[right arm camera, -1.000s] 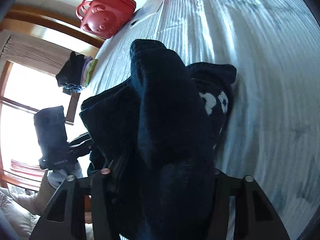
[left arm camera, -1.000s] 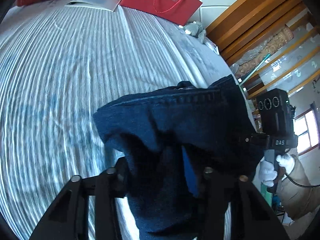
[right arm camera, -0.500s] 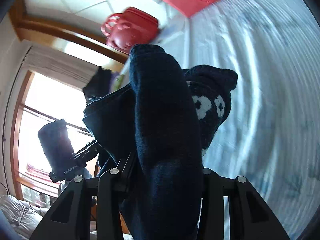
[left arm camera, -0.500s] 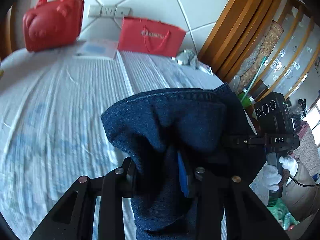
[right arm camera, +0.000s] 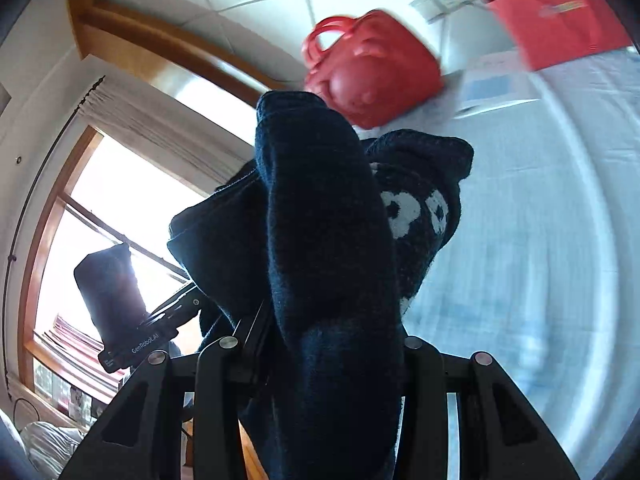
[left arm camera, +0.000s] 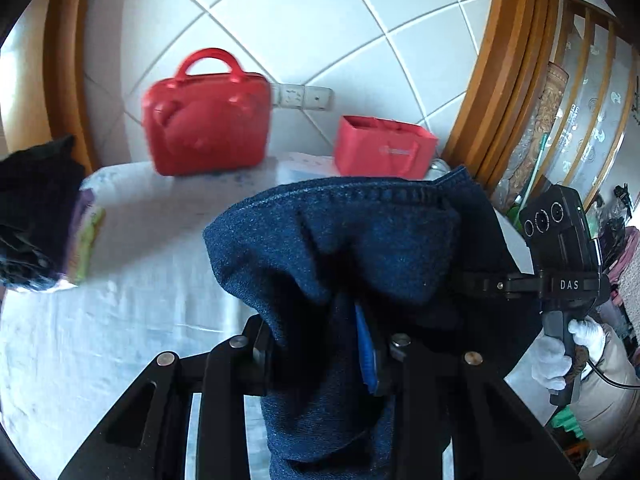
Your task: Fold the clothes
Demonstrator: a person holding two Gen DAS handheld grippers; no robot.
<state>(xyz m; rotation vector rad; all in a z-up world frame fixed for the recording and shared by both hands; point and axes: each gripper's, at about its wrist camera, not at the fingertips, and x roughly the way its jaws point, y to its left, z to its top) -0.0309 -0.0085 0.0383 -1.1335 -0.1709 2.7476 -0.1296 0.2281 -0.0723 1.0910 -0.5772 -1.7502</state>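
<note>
A dark blue denim garment [left arm camera: 340, 248] hangs bunched between both grippers, lifted above the bed. My left gripper [left arm camera: 324, 356] is shut on its cloth, which drapes over and hides the fingertips. My right gripper [right arm camera: 320, 356] is shut on another part of the same garment [right arm camera: 320, 220], where a white flower print shows on the inner side. The right gripper's body also shows in the left wrist view [left arm camera: 560, 256], held by a white-gloved hand. The left gripper's body shows in the right wrist view [right arm camera: 116, 312].
A bed with a pale striped sheet [left arm camera: 152, 248] lies below. A red handbag [left arm camera: 208, 120] and a red paper bag [left arm camera: 384, 148] stand at the tiled wall. Dark folded clothes [left arm camera: 32, 216] lie at the bed's left edge. A wooden frame [left arm camera: 504, 80] stands on the right.
Both grippers have lifted and tilted upward with the garment; the views swing from the bed surface up to the wall and bags. Both stay shut on the cloth.
</note>
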